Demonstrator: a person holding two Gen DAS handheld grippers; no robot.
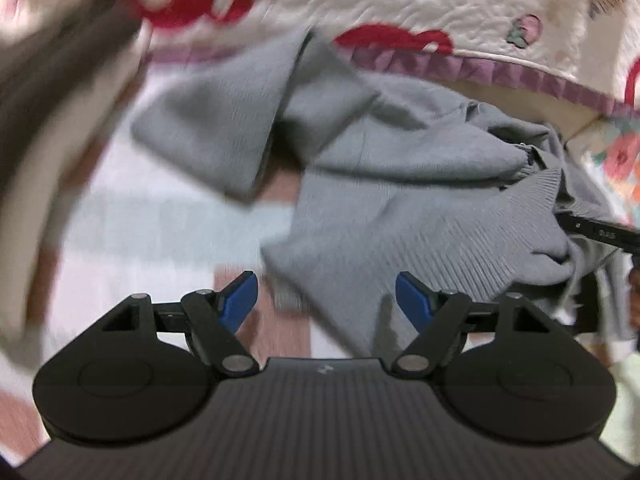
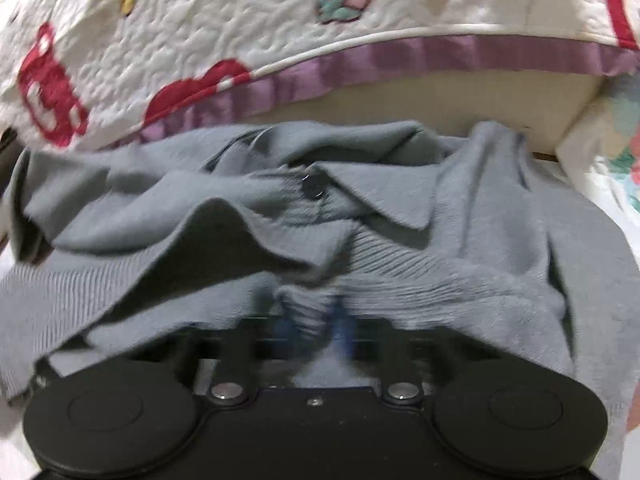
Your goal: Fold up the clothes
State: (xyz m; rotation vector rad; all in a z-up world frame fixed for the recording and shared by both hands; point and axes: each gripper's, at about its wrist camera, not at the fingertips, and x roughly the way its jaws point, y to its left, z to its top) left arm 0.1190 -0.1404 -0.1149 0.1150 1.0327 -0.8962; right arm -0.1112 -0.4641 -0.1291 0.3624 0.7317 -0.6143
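The left gripper (image 1: pixel 326 300) is held released, its blue pads apart; the grey sweater (image 1: pixel 380 184) is spread just ahead. The right gripper (image 2: pixel 312 320) is clamped on the sweater's ribbed fold.

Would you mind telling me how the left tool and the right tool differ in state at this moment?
The left tool stands open with nothing between its blue pads; the right tool is shut on a ribbed fold of the grey sweater. The left tool hangs clear above the sweater's edge, while the right tool is half buried under bunched knit. Both are the same black build with blue pads, pointing down at the same sweater.
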